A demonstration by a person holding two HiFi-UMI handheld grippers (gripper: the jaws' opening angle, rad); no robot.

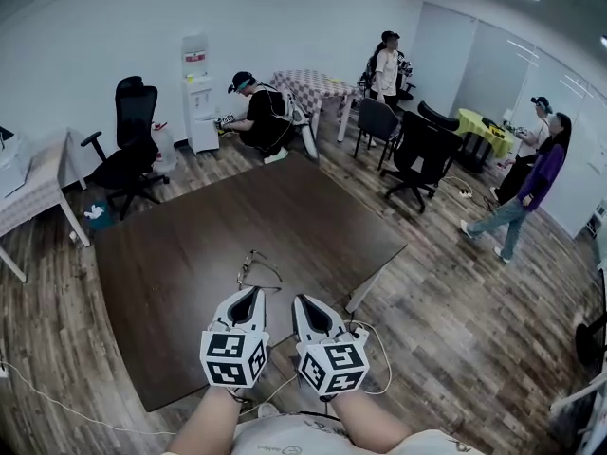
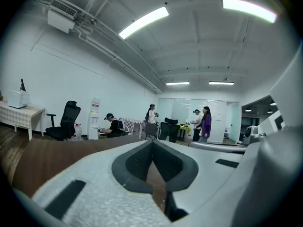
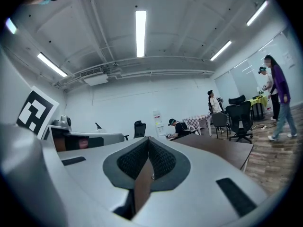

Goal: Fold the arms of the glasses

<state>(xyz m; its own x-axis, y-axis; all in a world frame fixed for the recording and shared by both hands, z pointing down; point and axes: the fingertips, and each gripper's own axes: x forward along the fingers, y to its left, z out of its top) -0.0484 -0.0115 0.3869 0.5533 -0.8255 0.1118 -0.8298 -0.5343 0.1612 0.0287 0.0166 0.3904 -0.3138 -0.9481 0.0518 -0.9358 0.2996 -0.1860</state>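
- Head view: the glasses [image 1: 256,269] lie on the near part of the brown table [image 1: 171,254], just beyond the tip of the left gripper [image 1: 248,294]. The right gripper [image 1: 303,301] hangs close beside it on the right. Both point away from the person, side by side, probably lined up so that each can take one arm. The glasses are a thin, dark wire frame. Their arms look spread rather than folded, though they are too small to be sure.
- Left gripper view: the jaws are pressed together at the tip with nothing gripped. Only tabletop shows in the slit below, which fits an approach not yet finished.
- Right gripper view: these jaws are closed and empty too, pointing level across the table's far right edge.
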